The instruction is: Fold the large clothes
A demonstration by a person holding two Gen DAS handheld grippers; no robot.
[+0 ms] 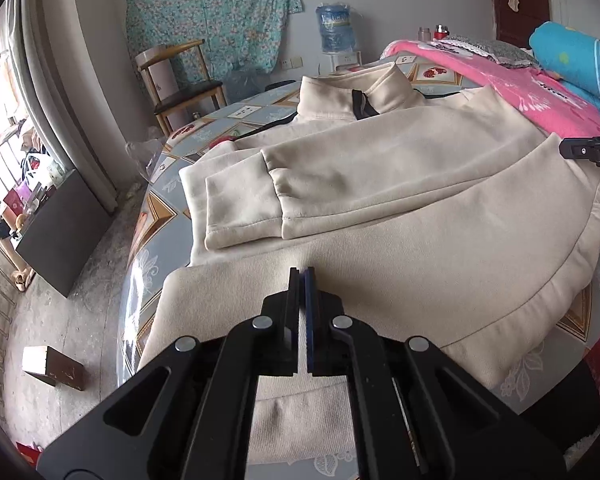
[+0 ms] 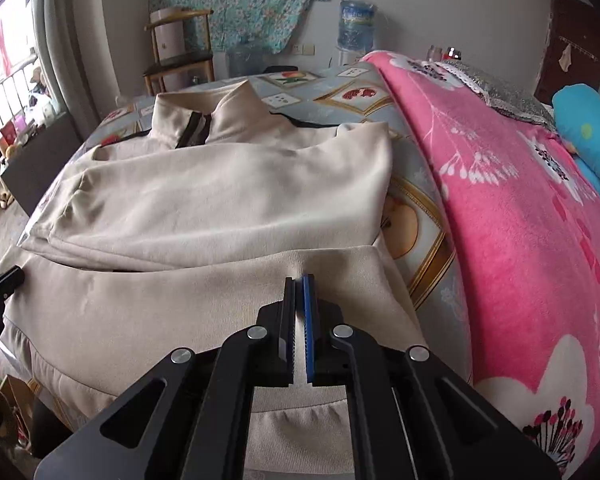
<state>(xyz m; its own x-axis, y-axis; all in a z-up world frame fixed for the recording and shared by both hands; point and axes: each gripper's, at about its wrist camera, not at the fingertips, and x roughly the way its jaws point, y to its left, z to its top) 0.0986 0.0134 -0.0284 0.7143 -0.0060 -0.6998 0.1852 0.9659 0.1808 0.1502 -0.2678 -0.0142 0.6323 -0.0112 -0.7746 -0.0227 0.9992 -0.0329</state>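
Note:
A cream zip-collar sweatshirt [image 1: 400,208] lies flat on the bed, collar at the far end, both sleeves folded across the chest. It also shows in the right wrist view [image 2: 228,184]. My left gripper [image 1: 302,274] is shut on the sweatshirt's hem, which is pulled up and doubled over the lower body, near its left corner. My right gripper [image 2: 299,282] is shut on the same hem near its right corner. The right gripper's tip [image 1: 580,151] shows at the right edge of the left view. The left gripper's tip [image 2: 4,280] shows at the left edge of the right view.
The bed has a blue patterned sheet [image 2: 416,208]. A pink floral blanket [image 2: 520,216] lies along its right side with a blue pillow [image 2: 588,128]. A wooden chair [image 1: 180,80] and a water dispenser [image 1: 336,28] stand by the far wall. A dark cabinet [image 1: 64,228] stands left.

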